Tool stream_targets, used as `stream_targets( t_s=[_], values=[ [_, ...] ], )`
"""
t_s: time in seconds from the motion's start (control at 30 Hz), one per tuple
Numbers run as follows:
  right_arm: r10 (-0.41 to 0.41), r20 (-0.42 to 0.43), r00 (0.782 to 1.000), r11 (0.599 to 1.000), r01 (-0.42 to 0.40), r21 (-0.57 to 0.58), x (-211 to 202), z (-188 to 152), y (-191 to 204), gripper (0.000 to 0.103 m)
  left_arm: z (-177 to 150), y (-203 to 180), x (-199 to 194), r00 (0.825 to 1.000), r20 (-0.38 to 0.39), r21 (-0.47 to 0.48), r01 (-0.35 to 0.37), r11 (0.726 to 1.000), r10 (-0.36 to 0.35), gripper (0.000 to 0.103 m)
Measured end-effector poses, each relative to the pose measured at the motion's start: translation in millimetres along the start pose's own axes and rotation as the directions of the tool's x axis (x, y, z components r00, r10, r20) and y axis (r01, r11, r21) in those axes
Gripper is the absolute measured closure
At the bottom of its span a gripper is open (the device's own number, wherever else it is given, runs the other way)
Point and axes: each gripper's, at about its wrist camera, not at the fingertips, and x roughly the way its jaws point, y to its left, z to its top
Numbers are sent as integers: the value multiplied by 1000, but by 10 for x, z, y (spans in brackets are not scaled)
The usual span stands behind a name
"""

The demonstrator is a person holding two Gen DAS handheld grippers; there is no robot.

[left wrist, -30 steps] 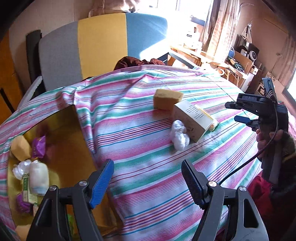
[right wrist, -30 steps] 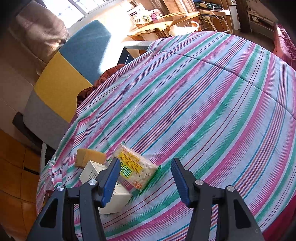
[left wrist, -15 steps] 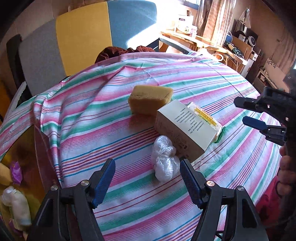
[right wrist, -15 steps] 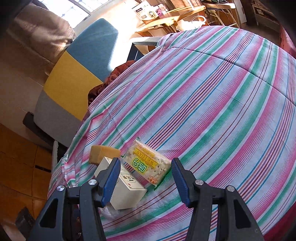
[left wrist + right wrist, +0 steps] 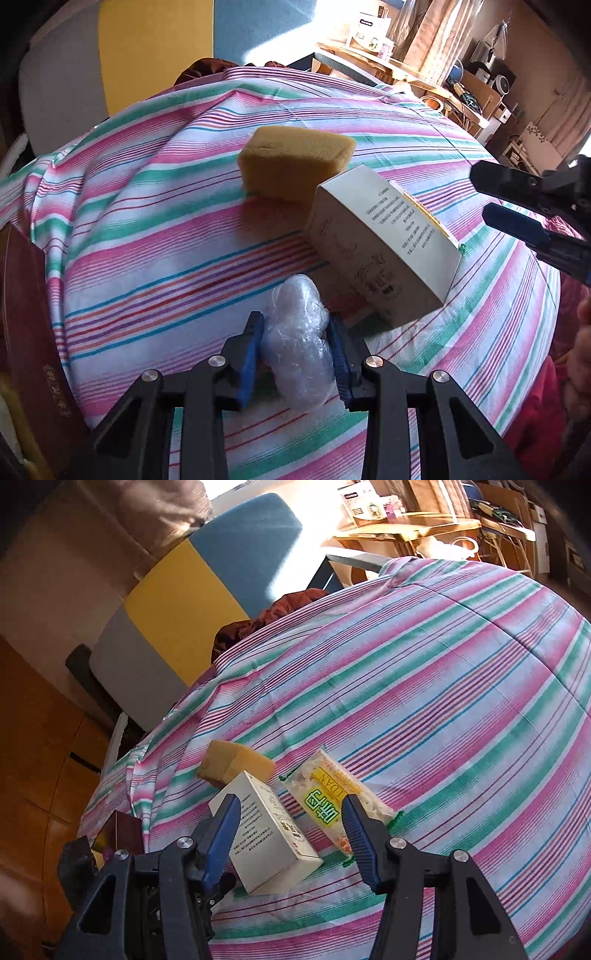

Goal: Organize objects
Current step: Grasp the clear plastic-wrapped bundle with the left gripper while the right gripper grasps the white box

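Observation:
A crumpled clear-plastic bundle (image 5: 295,343) lies on the striped tablecloth (image 5: 147,221). My left gripper (image 5: 295,320) has its jaws closing on it, both blue pads against its sides. Beyond it lie a white carton (image 5: 380,240) and a yellow sponge (image 5: 295,158). My right gripper (image 5: 291,805) hovers open above the carton (image 5: 266,830) and a cracker packet (image 5: 332,797), touching neither, with the sponge (image 5: 236,764) behind them. The right gripper (image 5: 491,201) also shows at the right edge of the left wrist view.
A dark red box (image 5: 26,332) stands at the table's left edge. A grey, yellow and blue chair (image 5: 147,48) backs the table, with brown cloth (image 5: 266,616) on it. Cluttered desks (image 5: 406,74) fill the far right. The person's hand (image 5: 583,339) is at the right.
My left gripper went forward and down to the plastic bundle and closed on it; the box with earlier items slid out to the left. The right gripper rolled and neared the carton and crackers.

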Motion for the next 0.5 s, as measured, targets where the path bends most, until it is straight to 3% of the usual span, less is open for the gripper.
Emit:
stream_targets(
  t_s=[0.17, 0.27, 0.5],
  values=[
    [-50, -47, 998, 988, 43, -152, 208, -122, 260, 44, -235, 84, -249, 1000, 19, -1, -2, 1000, 2, 68],
    [-101, -41, 994, 968, 89, -234, 287, -186, 364, 39, -342, 99, -385, 999, 39, 13, -8, 1000, 8, 68],
    [-143, -67, 987, 936, 113, -332, 432, -240, 469, 34, -554, 164, -732, 995, 92, 15, -38, 999, 36, 68]
  ],
)
